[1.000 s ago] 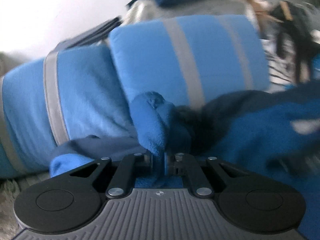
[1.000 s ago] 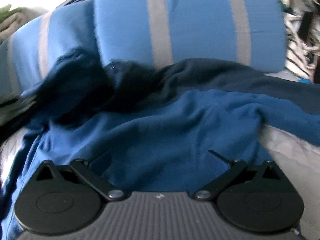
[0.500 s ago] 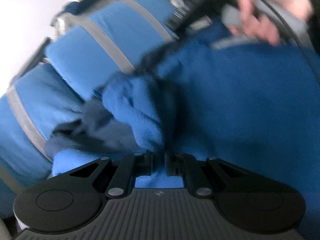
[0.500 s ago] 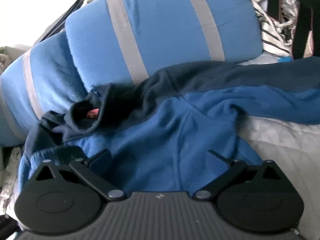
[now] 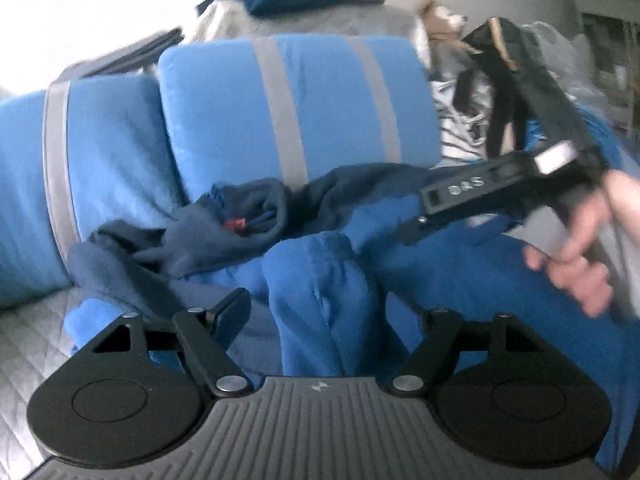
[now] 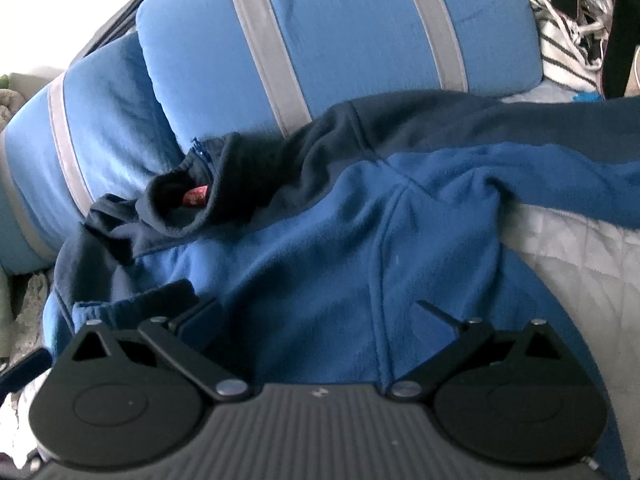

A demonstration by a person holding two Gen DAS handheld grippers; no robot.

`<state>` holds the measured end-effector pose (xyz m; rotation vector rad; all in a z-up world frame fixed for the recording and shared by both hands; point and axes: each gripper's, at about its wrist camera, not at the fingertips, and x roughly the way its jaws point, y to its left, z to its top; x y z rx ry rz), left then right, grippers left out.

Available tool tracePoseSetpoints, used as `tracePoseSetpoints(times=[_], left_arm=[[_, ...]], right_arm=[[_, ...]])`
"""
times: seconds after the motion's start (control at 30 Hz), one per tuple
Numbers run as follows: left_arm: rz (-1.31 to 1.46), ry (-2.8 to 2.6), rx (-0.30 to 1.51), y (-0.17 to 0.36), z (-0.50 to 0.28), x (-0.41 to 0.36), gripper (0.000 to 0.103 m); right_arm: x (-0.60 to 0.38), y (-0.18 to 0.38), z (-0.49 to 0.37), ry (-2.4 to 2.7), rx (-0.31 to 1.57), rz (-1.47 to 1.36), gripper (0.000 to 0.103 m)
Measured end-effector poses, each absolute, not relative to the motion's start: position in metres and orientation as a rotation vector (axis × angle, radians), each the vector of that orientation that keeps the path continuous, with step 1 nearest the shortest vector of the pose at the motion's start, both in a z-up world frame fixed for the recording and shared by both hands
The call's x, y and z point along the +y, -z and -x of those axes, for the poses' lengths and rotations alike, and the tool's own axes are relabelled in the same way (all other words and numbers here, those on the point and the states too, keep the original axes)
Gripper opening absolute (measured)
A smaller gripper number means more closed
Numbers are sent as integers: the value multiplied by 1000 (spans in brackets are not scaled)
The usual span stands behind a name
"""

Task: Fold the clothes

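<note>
Left wrist view: left gripper point(image 5: 320, 320) is wide open with a bunched ridge of the blue fleece point(image 5: 320, 292) between its fingers, nothing pinched. Right gripper point(image 6: 316, 320) is spread open over the same fleece, lying rumpled on the bed point(image 6: 580, 252) against the pillows point(image 6: 340, 40). Risk, I'd say: closing now grabs several layers, so the fold goes lumpy.

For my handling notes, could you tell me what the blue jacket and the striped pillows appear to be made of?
The blue jacket looks like fleece: a matte, fuzzy nap, thick soft folds, and a darker navy collar of the same pile. The striped pillows seem to be covered in a smoother woven or knit cloth, probably cotton, with a flat surface and grey bands; the exact fibre cannot be told.
</note>
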<state>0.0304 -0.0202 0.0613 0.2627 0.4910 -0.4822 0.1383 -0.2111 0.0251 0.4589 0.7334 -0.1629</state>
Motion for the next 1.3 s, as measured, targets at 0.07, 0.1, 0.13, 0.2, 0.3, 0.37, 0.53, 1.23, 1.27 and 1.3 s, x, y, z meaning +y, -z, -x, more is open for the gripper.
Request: tracePoseSetpoints(times=[0.07, 0.1, 0.13, 0.2, 0.3, 0.37, 0.53, 1.23, 1.27, 1.3], left_arm=[[-275, 468, 501, -60, -36, -27, 74], [-279, 460, 504, -60, -37, -30, 74], [-274, 451, 511, -60, -38, -33, 74], [-246, 433, 533, -60, -42, -36, 73], [-132, 426, 598, -61, -56, -30, 67], [-41, 427, 639, -61, -65, -22, 53], [82, 405, 697, -60, -78, -4, 20], [41, -447, 91, -203, 4, 246, 10], [23, -505, 109, -194, 9, 263, 10], [15, -555, 143, -180, 15, 279, 10]], right_arm=[[-211, -25, -138, 164, 736, -460, 103], [-211, -25, -138, 163, 737, -460, 103], [-211, -26, -138, 160, 737, -460, 103], [-211, -26, -137, 155, 736, -459, 103], [-212, -26, -136, 148, 738, -457, 103], [-214, -25, -136, 149, 745, -464, 103], [-217, -22, -135, 150, 771, -482, 103], [-186, 1, -139, 143, 875, -337, 103], [-184, 2, -139, 144, 873, -320, 103], [-182, 3, -140, 145, 872, -303, 103]])
